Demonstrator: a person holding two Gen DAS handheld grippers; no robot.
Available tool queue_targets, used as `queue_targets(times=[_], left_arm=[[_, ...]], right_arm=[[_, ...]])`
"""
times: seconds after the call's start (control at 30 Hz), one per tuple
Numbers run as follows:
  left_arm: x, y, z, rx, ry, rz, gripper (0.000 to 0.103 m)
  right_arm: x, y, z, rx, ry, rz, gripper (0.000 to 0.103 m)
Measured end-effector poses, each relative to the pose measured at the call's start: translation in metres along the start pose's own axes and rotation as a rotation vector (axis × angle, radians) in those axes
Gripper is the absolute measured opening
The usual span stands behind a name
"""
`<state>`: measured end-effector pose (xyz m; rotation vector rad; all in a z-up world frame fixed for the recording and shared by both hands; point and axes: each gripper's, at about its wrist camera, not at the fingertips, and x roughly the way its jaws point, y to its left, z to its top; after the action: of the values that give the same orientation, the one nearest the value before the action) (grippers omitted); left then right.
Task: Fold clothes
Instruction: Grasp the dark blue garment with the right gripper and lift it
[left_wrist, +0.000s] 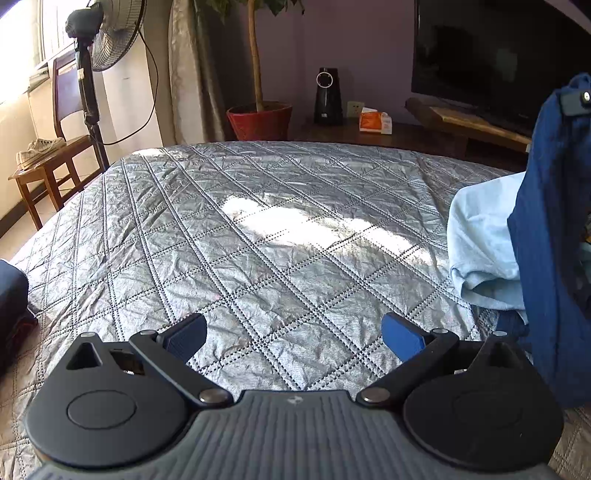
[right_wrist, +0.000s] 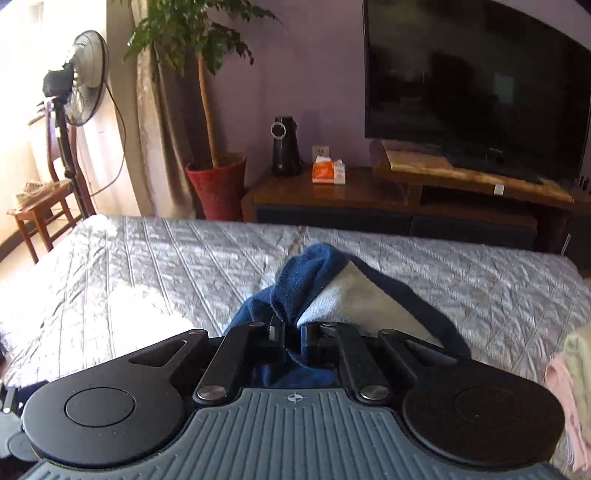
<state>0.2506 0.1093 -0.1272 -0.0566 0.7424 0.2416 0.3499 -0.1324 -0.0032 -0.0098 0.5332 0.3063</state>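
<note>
My right gripper (right_wrist: 293, 334) is shut on a dark blue garment (right_wrist: 314, 266), which bunches up over its fingers with a grey inner patch showing. In the left wrist view the same dark blue garment (left_wrist: 550, 240) hangs lifted at the right edge, with the right gripper's tip (left_wrist: 576, 101) at its top. My left gripper (left_wrist: 295, 338) is open and empty, low over the quilted silver bedspread (left_wrist: 258, 229). A light blue garment (left_wrist: 484, 243) lies crumpled on the bed at the right, partly behind the hanging one.
A dark cloth bundle (left_wrist: 11, 295) lies at the bed's left edge. Pink and pale clothes (right_wrist: 570, 387) sit at the right. Beyond the bed stand a potted plant (right_wrist: 218, 184), a TV (right_wrist: 476, 81) on a wooden cabinet, a fan (left_wrist: 107, 37) and a wooden chair (left_wrist: 55, 147).
</note>
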Motion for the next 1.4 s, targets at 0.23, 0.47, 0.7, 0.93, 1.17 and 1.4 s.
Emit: queue_targets(times=[0.23, 0.47, 0.7, 0.93, 1.17, 1.4], left_arm=[[0.001, 0.000, 0.002, -0.026, -0.001, -0.006, 0.100], [0.002, 0.005, 0.004, -0.042, -0.014, 0.015, 0.100], [0.002, 0.005, 0.004, -0.047, -0.019, 0.013, 0.101], [0.003, 0.005, 0.005, -0.049, -0.026, 0.016, 0.101], [0.002, 0.011, 0.007, -0.071, -0.033, 0.012, 0.101], [-0.001, 0.015, 0.009, -0.089, -0.051, 0.020, 0.101]], right_arm=[[-0.006, 0.008, 0.105, -0.082, -0.316, -0.038, 0.031], [-0.002, -0.007, -0.010, -0.120, 0.003, -0.038, 0.098], [0.005, 0.009, -0.124, -0.130, 0.239, -0.007, 0.097], [0.031, 0.002, -0.152, -0.038, 0.331, 0.006, 0.023], [-0.064, -0.058, -0.100, 0.262, 0.098, 0.081, 0.014], [-0.138, -0.091, -0.080, 0.122, -0.019, -0.359, 0.043]])
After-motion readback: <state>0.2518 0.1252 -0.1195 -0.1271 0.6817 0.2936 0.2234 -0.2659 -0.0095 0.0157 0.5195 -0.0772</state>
